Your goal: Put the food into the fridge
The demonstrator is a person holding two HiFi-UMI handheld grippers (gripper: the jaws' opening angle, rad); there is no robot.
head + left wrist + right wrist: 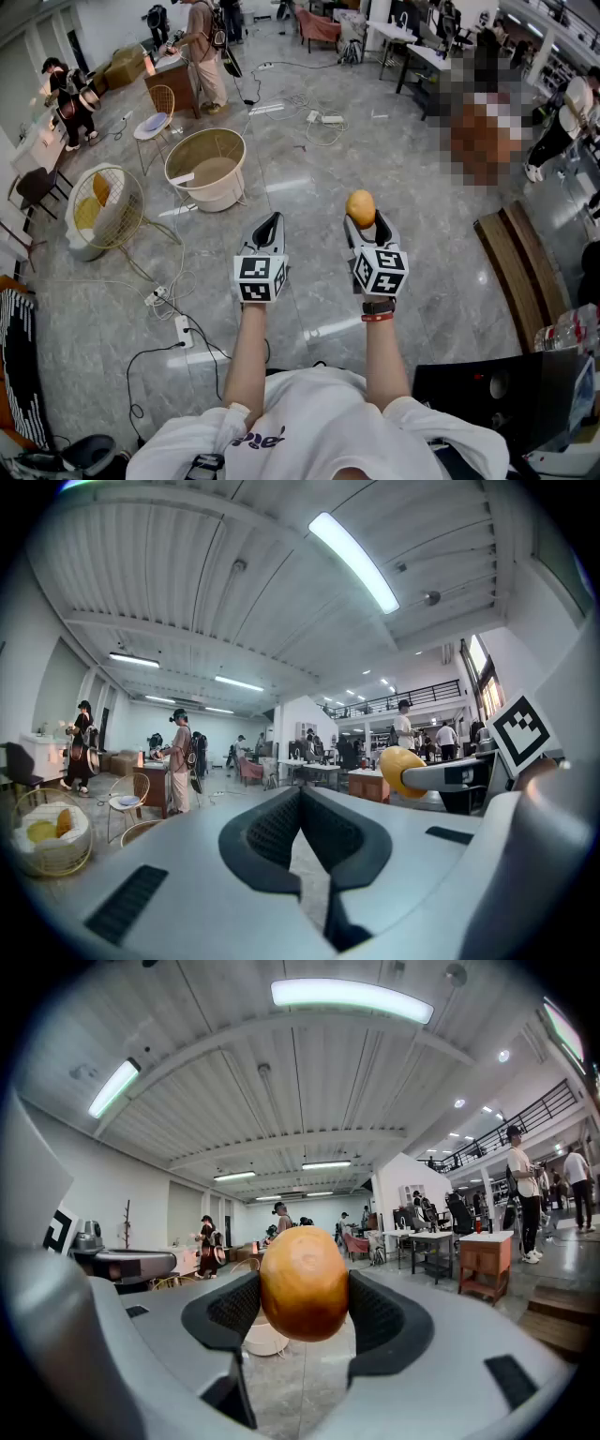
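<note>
Grey polished stone floor (394, 169) fills the head view, in a large open hall with people standing along the upper edge and desks at the upper right. At the left of the frame a white wire basket (129, 217) with yellow pieces inside stands near a larger beige tub (221, 195), and a white power strip (183, 330) with trailing cables lies on the floor at the lower left. A low wooden platform (511, 272) runs along the right edge. Both of the person's bare forearms reach forward from the bottom centre of the frame, each gripper held above the floor, the two side by side and apart. The left gripper (300, 797) is clenched on nothing: its dark ribbed pads meet at the tips with only floor showing behind them. The right gripper (366, 228) is grasping the food item (303, 1283), a smooth rounded orange-yellow piece. It sits between the two pads, which press on its left and right sides while its top and bottom bulge past them. In the head view it shows just right of centre, at the tip of that gripper, well clear of the basket and the tub.
</note>
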